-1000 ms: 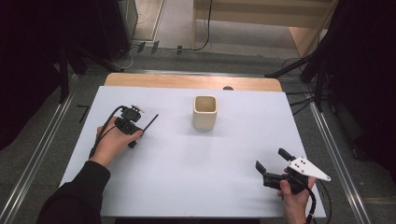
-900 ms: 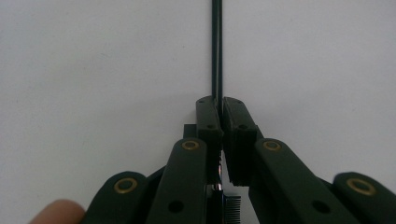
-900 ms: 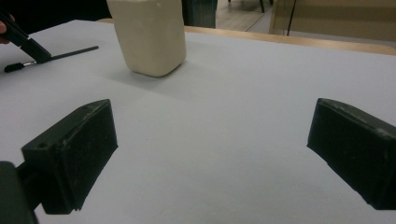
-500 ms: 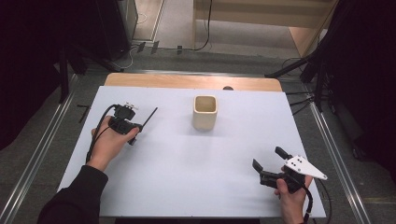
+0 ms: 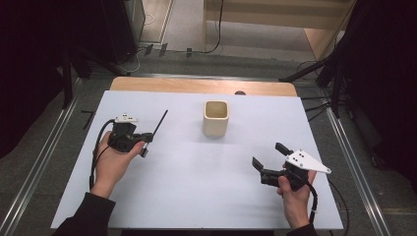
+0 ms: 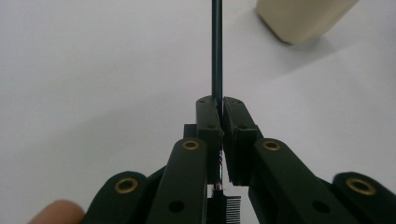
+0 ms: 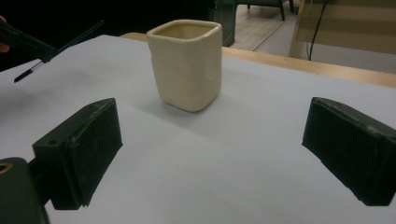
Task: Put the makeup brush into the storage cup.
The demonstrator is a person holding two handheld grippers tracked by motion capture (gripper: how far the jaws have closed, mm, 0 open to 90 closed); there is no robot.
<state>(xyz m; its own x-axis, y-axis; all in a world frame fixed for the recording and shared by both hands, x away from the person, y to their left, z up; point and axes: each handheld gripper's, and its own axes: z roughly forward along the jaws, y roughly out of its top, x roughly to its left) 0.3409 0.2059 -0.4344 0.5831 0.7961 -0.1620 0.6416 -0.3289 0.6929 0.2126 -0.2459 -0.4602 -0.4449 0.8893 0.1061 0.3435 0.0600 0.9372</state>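
A cream square cup (image 5: 216,118) stands upright on the white tabletop (image 5: 196,196), toward the back middle. My left gripper (image 5: 147,138) is at the table's left, shut on a thin black brush (image 5: 160,122) whose handle points up and away toward the cup. In the left gripper view the jaws (image 6: 217,103) pinch the handle (image 6: 216,46), with the bristle end below them. My right gripper (image 5: 269,154) is open at the front right, nothing in it. Its view has the cup (image 7: 187,63) straight ahead between the wide-apart pads (image 7: 88,149), and the brush (image 7: 70,44) far left.
A wooden strip (image 5: 196,86) runs along the table's back edge. Metal rails flank the table on both sides, with dark stands and cables on the floor beyond. Cables trail from both grippers toward the person's arms.
The left hand has drawn a little left and nearer with the brush, whose handle now points more steeply away. The right gripper has shifted slightly forward and left, still open.
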